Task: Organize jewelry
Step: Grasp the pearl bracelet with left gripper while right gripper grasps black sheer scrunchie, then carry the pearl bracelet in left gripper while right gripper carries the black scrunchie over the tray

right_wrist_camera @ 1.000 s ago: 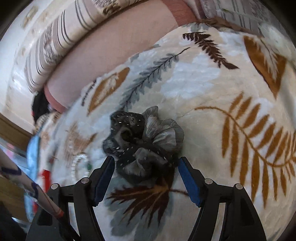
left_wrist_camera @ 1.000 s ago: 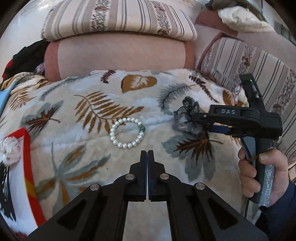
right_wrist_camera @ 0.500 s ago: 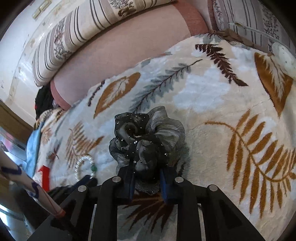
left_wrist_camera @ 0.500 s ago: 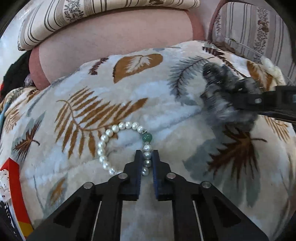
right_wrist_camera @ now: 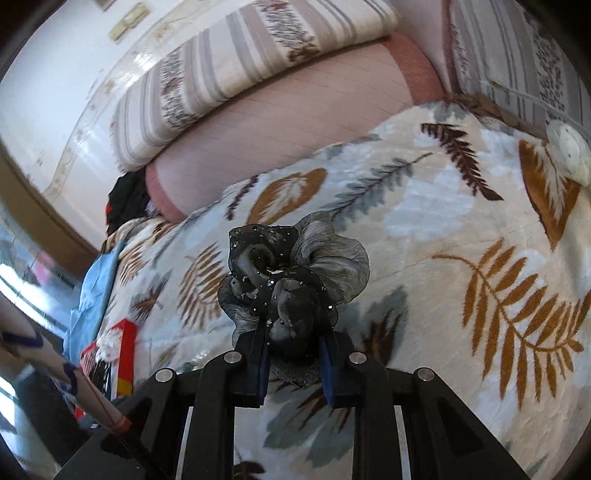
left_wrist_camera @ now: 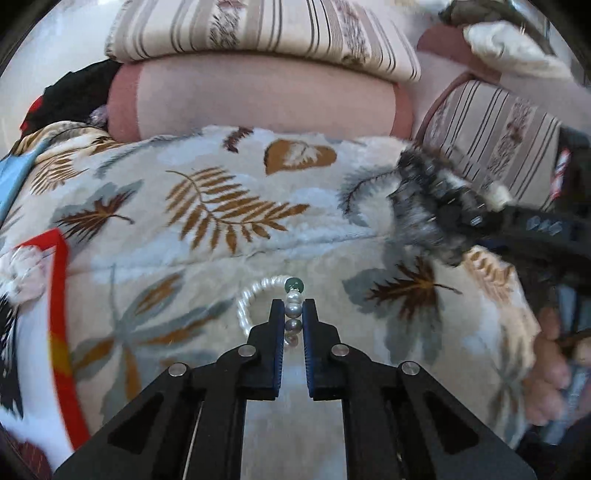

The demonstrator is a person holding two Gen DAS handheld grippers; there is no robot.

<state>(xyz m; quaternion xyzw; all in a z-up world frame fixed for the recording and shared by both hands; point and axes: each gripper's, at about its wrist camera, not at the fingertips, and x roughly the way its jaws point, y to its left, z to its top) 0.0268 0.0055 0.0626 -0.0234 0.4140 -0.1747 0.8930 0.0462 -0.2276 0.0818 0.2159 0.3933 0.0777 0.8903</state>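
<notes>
A pearl bracelet (left_wrist_camera: 258, 295) with one green bead hangs from my left gripper (left_wrist_camera: 293, 314), which is shut on its beads and holds it above the leaf-patterned blanket (left_wrist_camera: 221, 221). My right gripper (right_wrist_camera: 293, 339) is shut on a black and grey fabric hair scrunchie (right_wrist_camera: 291, 273) with small sparkles, lifted above the blanket (right_wrist_camera: 461, 221). The scrunchie (left_wrist_camera: 424, 206) and the right gripper also show blurred at the right of the left wrist view.
A red-edged box (left_wrist_camera: 55, 332) with a white flower lies at the left; it also shows in the right wrist view (right_wrist_camera: 118, 350). Striped cushions (left_wrist_camera: 258, 33) and a pink bolster (left_wrist_camera: 258, 99) line the back. A blue cloth (right_wrist_camera: 96, 291) lies at the left edge.
My left gripper closed on the pearl bracelet and lifted it off the blanket. My right gripper closed on the scrunchie and raised it.
</notes>
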